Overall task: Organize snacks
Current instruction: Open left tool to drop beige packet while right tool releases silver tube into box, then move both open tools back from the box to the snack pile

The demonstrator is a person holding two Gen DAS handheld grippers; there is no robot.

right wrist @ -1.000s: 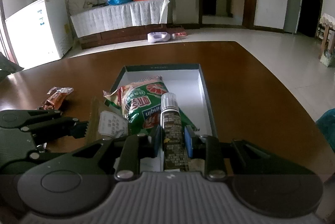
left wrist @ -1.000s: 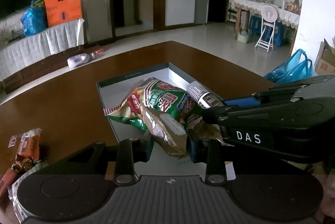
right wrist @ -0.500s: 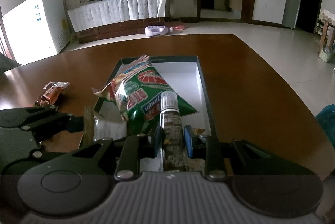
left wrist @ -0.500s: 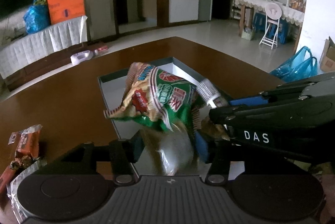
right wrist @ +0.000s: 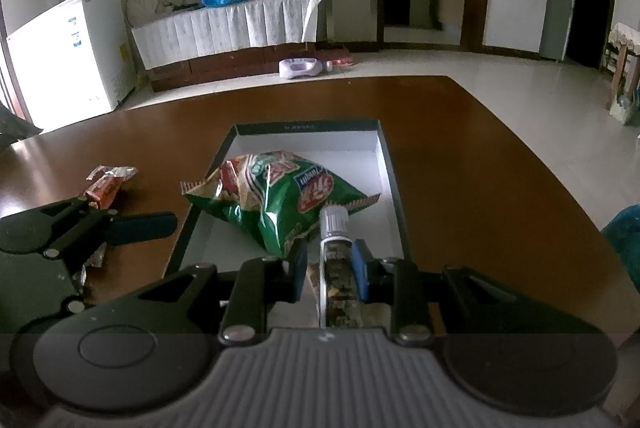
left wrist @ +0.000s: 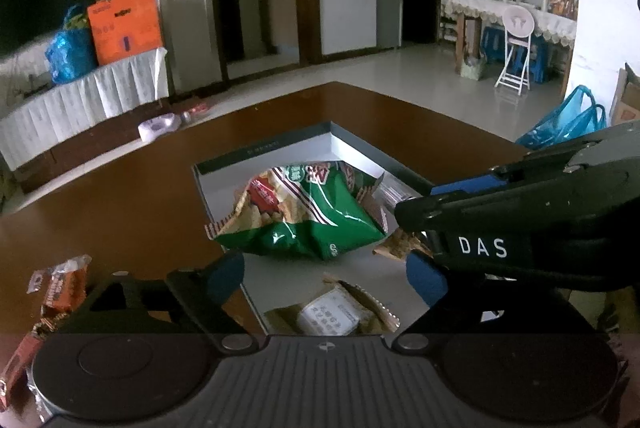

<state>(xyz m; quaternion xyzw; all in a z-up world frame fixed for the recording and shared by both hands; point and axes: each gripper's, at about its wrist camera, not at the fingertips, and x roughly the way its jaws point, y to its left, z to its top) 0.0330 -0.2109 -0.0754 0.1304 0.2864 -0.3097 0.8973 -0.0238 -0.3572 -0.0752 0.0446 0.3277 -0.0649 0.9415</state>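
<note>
On the left of the brown bench (right wrist: 480, 155), orange snack bars (right wrist: 106, 183) lie outside the box. The left gripper (left wrist: 324, 278) is held level and low over the near end of the open white box (left wrist: 264, 149), its blue-padded fingers (left wrist: 224, 278) spread wide apart and holding nothing; a small tan packet (left wrist: 332, 316) lies in the box just below them. Farther in, the green chip bag (right wrist: 272, 195) rests crumpled inside the box, toward its left wall. To its right, the right gripper (right wrist: 330, 270) reaches in level from the near side, fingers clamped on a slim tube snack (right wrist: 336, 248) whose silver cap touches the bag.
</note>
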